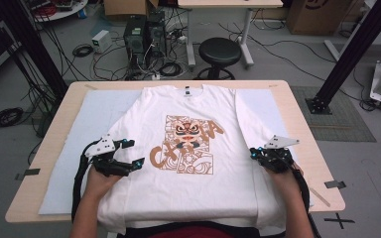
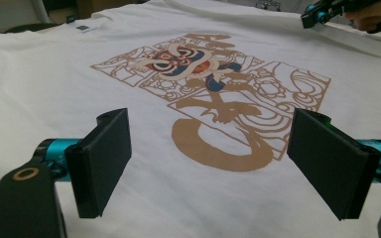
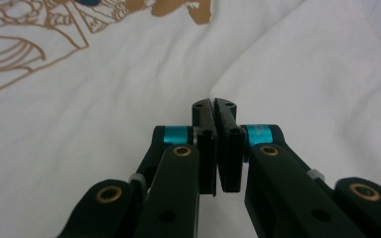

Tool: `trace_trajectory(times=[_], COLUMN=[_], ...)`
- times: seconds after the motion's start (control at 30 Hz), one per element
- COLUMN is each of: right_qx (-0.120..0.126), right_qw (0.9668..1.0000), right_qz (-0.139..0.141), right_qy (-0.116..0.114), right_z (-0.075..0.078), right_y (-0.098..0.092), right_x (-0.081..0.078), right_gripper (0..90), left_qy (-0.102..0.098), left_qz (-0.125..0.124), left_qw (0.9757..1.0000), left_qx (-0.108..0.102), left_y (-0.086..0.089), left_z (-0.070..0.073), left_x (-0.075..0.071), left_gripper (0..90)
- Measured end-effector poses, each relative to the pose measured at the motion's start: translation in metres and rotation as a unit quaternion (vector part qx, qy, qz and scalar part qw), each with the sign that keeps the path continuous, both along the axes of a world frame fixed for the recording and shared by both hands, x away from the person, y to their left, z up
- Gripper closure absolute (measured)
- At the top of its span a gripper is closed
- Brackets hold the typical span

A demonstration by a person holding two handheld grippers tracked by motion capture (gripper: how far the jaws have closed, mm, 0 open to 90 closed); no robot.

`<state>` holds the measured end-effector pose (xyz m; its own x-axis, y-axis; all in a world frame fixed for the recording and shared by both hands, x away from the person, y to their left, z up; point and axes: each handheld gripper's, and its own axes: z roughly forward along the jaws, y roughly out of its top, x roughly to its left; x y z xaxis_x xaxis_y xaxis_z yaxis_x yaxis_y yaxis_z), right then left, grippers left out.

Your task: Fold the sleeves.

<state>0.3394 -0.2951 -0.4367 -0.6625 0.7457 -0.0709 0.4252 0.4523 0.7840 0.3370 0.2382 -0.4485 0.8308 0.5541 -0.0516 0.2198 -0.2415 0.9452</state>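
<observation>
Folding of a white T-shirt (image 1: 198, 163) appeared to be the work in hand, and it was judged to be at its very start. The shirt was laid flat, print side up, on a pale sheet (image 1: 74, 148) spread over the bench (image 1: 39, 198), with the collar at the far edge and the hem hanging over the near edge towards the person. An orange print (image 1: 186, 146) was seen in the middle of the chest.

The first grasp was judged to be under way. The right gripper (image 1: 258, 152) was placed at the shirt's right side, just below the sleeve. In the right gripper view its jaws were seen pressed together, with a raised ridge of white cloth running up to their tips; a pinch of fabric was taken to be caught there, though the cloth between the pads could not be made out plainly.

The left gripper (image 1: 131, 153) was held over the shirt's left side, near the edge of the print. In the left gripper view its jaws were spread wide, and nothing was held between them; the fabric lay flat beneath.

For the next move, a matching pinch on the left side was thought to be called for, so that both sides could be lifted evenly and the cloth kept from dragging or bunching.
</observation>
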Motion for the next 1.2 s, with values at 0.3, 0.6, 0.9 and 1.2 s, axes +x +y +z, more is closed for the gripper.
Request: trace_trajectory(times=[0.3,0.6,0.9,1.2], right_qx=[0.022,0.011,0.007,0.000], right_qw=[0.9995,0.9990,0.9976,0.9959], right_qz=[0.014,0.035,0.066,0.090], right_qy=[-0.017,-0.025,-0.018,-0.002], right_z=[0.016,0.030,0.038,0.034], right_y=[0.008,0.034,0.069,0.107], right_x=[-0.002,0.005,0.016,0.026], right_gripper=[88.8,88.8,88.8,88.8], left_qy=[0.000,0.001,0.000,0.002], left_qz=[0.001,0.001,0.002,0.002], left_qw=[1.0000,1.0000,1.0000,1.0000], left_qx=[-0.001,-0.001,-0.001,-0.004], left_y=[0.000,0.000,0.000,0.001], left_z=[0.000,0.000,0.000,0.000], left_x=[0.000,0.000,0.000,0.001], left_gripper=[17.4,17.4,17.4,17.4])
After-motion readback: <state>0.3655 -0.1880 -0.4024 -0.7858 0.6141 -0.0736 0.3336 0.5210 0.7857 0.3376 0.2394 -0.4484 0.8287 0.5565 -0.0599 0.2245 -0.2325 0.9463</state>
